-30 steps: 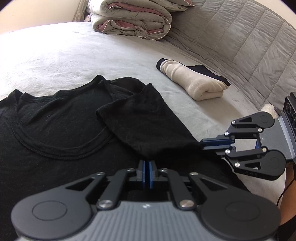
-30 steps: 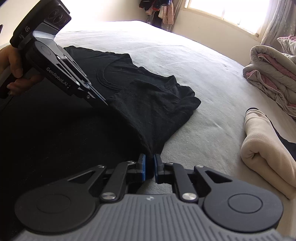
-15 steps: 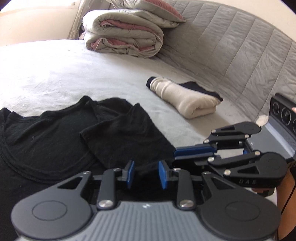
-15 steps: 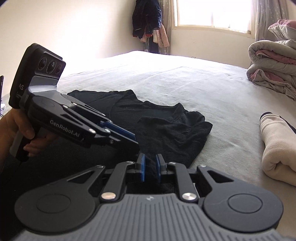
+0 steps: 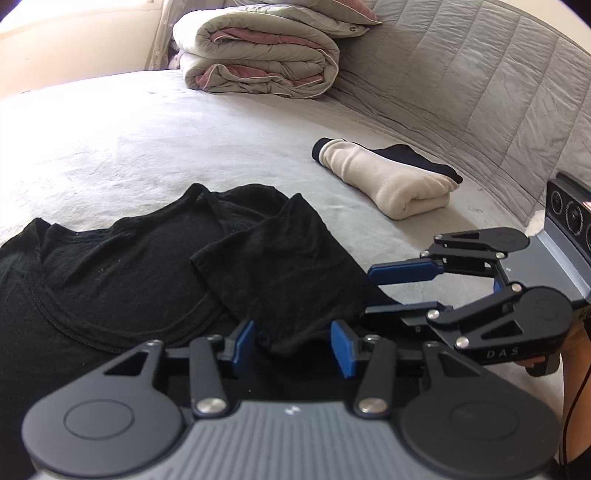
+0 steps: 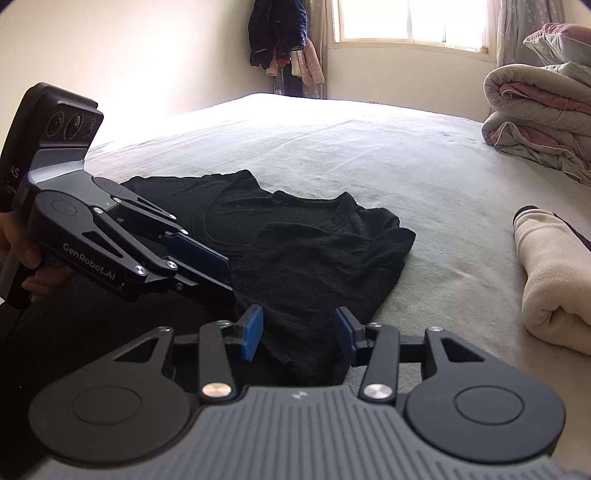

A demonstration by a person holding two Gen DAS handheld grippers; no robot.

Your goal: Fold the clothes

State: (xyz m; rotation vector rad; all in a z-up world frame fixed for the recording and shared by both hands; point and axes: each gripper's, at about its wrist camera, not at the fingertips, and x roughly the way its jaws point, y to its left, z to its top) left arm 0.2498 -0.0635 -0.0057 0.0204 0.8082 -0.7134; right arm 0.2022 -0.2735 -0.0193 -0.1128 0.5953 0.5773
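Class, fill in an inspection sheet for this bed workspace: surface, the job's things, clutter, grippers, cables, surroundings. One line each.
Surface: grey bed, sheet lightly creased.
Job's things: black T-shirt lies flat, one sleeve folded in over its chest; cream roll, already folded, lies apart beside a dark garment.
Clutter: folded duvet at the far end of the bed.
Grippers: left gripper and right gripper both opening; shirt cloth lies between the pads, not pinched.
Cables: a thin black cable hangs near the right hand.
Surroundings: quilted headboard, window, clothes hanging in the corner.
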